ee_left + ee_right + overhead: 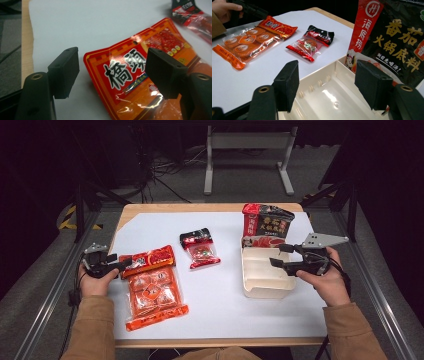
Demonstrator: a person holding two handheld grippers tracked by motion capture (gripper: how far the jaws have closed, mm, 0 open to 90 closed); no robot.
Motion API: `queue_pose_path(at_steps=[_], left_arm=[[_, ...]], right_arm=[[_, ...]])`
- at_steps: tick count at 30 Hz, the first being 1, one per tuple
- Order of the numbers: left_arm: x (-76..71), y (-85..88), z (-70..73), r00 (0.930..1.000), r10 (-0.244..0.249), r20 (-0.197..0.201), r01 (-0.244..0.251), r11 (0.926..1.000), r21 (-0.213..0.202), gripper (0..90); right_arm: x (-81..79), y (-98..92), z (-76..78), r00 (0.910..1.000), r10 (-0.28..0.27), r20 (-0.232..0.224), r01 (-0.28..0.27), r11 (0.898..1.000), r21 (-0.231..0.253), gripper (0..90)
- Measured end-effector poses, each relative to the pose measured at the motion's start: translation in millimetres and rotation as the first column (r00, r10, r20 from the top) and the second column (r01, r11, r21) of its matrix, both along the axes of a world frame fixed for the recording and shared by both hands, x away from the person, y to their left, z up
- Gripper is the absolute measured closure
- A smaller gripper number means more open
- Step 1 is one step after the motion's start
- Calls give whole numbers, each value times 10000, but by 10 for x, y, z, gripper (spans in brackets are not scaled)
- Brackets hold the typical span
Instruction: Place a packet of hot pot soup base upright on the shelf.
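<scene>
The left gripper (122,264) is released, its jaws around the top edge of the orange packet (152,287) lying on the table's left; the right gripper (280,256) hangs released over the white tray (265,285)

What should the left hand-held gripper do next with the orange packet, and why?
Probably close on it. The left hand-held gripper stands open, its jaws either side of the orange packet's top edge, not yet pressing. Closing would grip it, perhaps to carry it to the white tray.
</scene>
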State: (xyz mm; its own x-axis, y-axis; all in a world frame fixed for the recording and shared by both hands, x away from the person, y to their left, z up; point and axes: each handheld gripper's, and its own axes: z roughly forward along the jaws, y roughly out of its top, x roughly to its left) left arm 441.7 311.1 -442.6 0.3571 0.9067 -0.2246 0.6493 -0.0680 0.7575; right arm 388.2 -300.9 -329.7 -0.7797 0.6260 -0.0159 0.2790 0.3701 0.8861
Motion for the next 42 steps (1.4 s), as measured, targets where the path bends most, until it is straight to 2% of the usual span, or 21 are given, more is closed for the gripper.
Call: queue_pose_path(at_steps=[5,11,17,21,25,27,32,36,42], left_arm=[[38,-4,-61,9996,-71,-280,69,9999,-83,281],[66,-9,-103,9990,-229,-376,218,9994,-286,288],[90,-14,-142,9971,-643,-418,621,9967,-526,302],[85,1,-141,9955,-893,-314,864,9928,-830,355],[73,11,-135,9923,-1203,-305,1153,9846,-1314,411],[71,12,-140,9918,-1233,-348,1173,9831,-1403,426],[71,2,-170,9891,-1316,-657,1222,9839,-1306,515],[57,31,-165,9875,-1348,-811,1214,9809,-1520,592],[45,38,-176,9863,-1190,-1143,1034,9856,-1338,698]], right_arm=[[4,8,-12,10000,30,-35,-30,10000,-37,371],[8,4,-27,9999,86,-81,-86,10000,-8,386],[7,7,-33,9999,133,-101,-133,9999,-2,391],[9,12,-41,9998,195,-103,-195,9998,-12,393],[9,18,-43,9996,242,-132,-242,9997,-22,400],[8,19,-42,9996,256,-128,-256,9997,-6,401],[9,25,-46,9994,307,-140,-307,9995,2,400],[14,27,-54,9995,309,-119,-310,9995,-48,402],[14,44,-61,9991,393,-139,-395,9992,-84,410]])
